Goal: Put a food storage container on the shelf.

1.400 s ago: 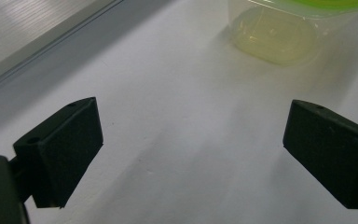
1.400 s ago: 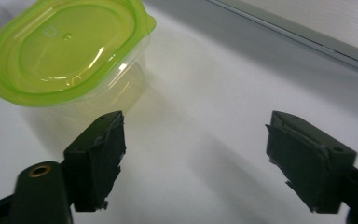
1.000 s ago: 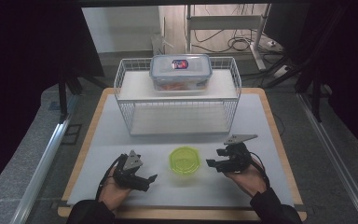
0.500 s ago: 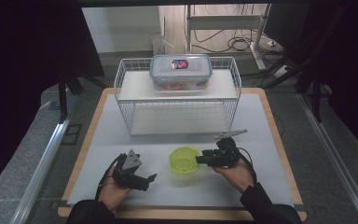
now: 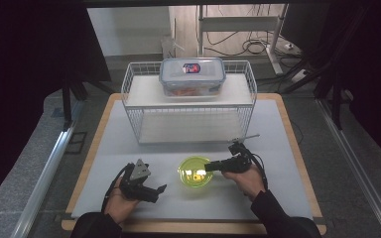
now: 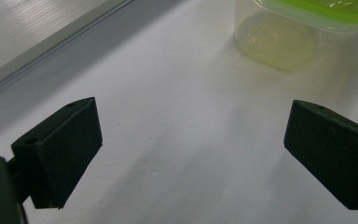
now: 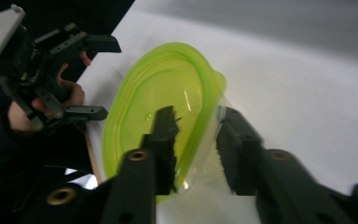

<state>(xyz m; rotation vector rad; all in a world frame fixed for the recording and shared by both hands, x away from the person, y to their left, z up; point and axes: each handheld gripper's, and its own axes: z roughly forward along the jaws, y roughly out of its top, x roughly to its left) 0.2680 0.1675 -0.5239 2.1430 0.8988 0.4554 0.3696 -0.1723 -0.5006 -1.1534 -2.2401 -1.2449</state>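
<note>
A small clear container with a lime-green lid (image 5: 195, 172) stands on the white desk (image 5: 278, 198) near the middle of its front edge. The right tool (image 5: 209, 167) reaches it from the right side, and in the right gripper view its two jaws straddle the rim of the green lid (image 7: 168, 100): one jaw lies over the lid's top, the other outside the clear wall. The jaws have just been closing with that rim between them, yet a thin gap remains on each side, so the pads do not press on it.

The left tool (image 5: 155, 191) rests in the person's left hand near the front-left part of the desk, just left of the container and apart from it. Its jaws stand wide apart with bare desk between them; in the left gripper view the container (image 6: 303, 32) sits ahead of them.

Toward the back edge stands a white wire rack (image 5: 188, 106), and on its upper shelf sits a lidded clear box (image 5: 192, 77).
</note>
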